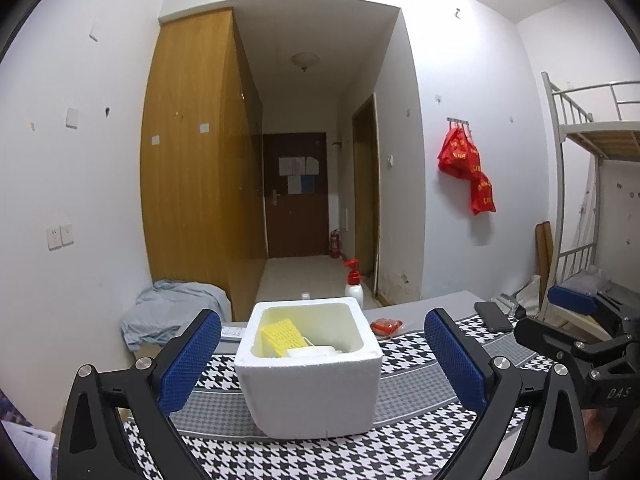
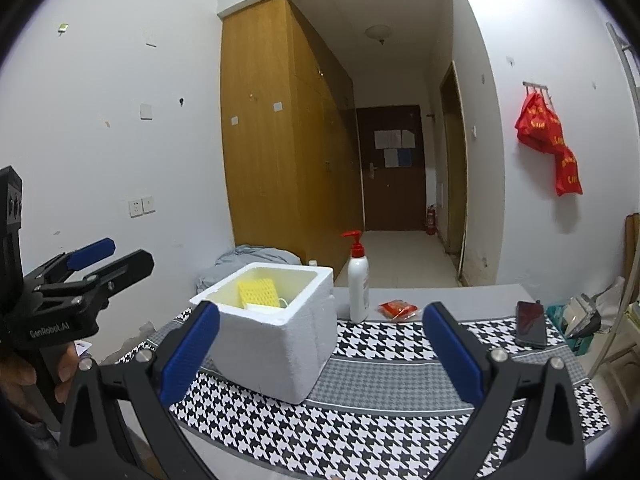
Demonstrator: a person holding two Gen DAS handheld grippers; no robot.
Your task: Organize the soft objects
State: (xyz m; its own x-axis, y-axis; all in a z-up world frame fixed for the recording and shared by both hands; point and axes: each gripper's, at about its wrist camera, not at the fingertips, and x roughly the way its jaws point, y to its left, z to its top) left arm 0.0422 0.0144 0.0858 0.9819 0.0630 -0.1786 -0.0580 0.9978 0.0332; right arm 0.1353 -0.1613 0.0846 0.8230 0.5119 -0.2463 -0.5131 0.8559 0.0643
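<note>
A white foam box (image 1: 310, 376) (image 2: 276, 334) stands on the houndstooth tablecloth (image 1: 412, 360) (image 2: 380, 392). Inside it lean a yellow foam net (image 1: 282, 336) (image 2: 258, 292) and a white soft piece (image 1: 312, 351) (image 2: 262, 307). My left gripper (image 1: 320, 344) is open, its blue pads on either side of the box, nothing held. My right gripper (image 2: 320, 340) is open too, to the right of the box and empty. The left gripper (image 2: 90, 256) shows at the left of the right wrist view. The right gripper (image 1: 572, 300) shows at the right edge of the left wrist view.
A white pump bottle with a red top (image 2: 357, 280) (image 1: 353, 283) stands behind the box. A small red packet (image 2: 398, 309) (image 1: 386, 326) and a black phone (image 2: 531, 323) (image 1: 493, 316) lie farther right. Grey cloth (image 1: 172, 312) is heaped beyond the table's left end.
</note>
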